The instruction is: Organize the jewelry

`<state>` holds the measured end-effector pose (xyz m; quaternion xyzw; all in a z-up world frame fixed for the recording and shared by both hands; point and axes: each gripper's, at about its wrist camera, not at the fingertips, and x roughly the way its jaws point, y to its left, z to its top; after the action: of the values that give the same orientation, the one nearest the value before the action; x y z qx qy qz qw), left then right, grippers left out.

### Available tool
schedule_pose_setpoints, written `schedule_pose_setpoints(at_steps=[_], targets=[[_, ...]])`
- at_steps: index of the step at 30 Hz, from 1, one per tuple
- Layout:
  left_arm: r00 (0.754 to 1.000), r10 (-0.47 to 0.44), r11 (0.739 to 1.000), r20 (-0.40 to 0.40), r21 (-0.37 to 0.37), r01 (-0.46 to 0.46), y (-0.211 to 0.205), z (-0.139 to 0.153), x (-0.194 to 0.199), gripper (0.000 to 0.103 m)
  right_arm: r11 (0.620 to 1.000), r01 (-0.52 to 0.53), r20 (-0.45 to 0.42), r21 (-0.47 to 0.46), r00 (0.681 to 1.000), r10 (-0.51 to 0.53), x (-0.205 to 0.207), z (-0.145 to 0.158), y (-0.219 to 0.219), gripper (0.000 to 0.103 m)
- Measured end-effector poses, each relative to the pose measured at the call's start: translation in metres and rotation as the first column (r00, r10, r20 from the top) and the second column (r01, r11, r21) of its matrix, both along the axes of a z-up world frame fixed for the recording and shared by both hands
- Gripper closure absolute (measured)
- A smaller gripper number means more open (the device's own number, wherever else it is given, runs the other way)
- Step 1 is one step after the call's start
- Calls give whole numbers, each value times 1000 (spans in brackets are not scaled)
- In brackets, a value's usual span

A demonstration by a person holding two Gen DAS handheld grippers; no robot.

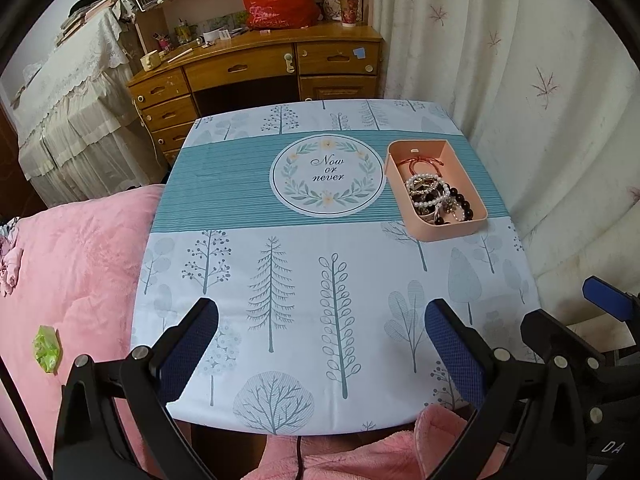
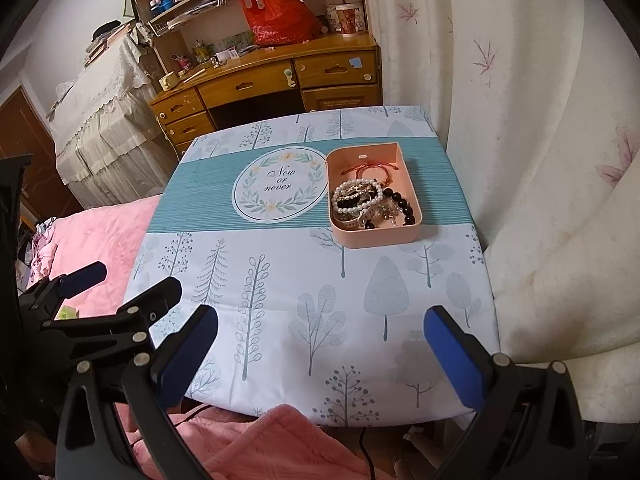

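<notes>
A pink rectangular box stands on the right of the small table with a tree-print cloth; it also shows in the right wrist view. In it lie a pearl bracelet, a black bead bracelet, a red cord bracelet and other tangled pieces. My left gripper is open and empty over the near table edge. My right gripper is open and empty, also near the front edge, well short of the box.
A pink blanket covers the bed at left, with a green wrapper on it. A wooden desk with a red bag stands behind the table. A white curtain hangs along the right.
</notes>
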<state>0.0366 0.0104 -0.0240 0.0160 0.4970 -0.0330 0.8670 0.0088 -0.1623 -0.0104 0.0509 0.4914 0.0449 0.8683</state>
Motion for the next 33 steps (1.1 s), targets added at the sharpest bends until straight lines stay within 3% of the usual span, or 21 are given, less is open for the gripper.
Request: schedule_pose_setpoints(at_steps=[33], targets=[[1000, 9, 1000, 11, 5, -9, 2, 3, -2, 1, 1000, 5, -10, -4, 1000, -5, -1, 1, -1, 0]])
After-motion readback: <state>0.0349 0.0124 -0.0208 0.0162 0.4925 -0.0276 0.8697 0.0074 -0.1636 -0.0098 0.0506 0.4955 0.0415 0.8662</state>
